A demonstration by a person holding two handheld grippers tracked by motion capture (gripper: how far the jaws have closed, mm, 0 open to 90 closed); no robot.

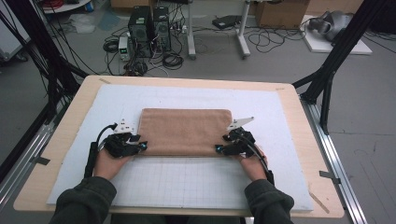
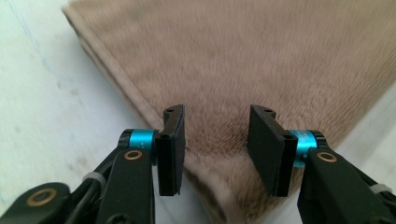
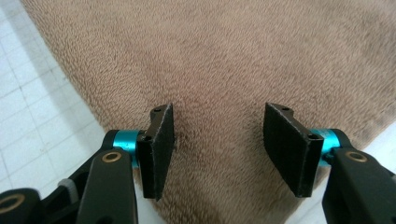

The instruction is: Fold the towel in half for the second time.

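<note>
A folded brown towel (image 1: 184, 131) lies flat in the middle of the white gridded mat (image 1: 187, 182). My left gripper (image 1: 140, 145) sits at the towel's near left corner, and in its own view its jaws stand open over that corner of the towel (image 2: 261, 60), nothing pinched between them. My right gripper (image 1: 219, 148) is at the near right corner. Its own view shows the jaws open above the towel (image 3: 219, 60), with the corner tip below them. Both hands rest on the mat behind the grippers.
The mat covers a wooden table (image 1: 299, 107) with bare wood at its edges. Black frame posts (image 1: 327, 74) stand at the right, more at the left. Computer towers (image 1: 149, 28), cables and boxes sit on the floor beyond the table.
</note>
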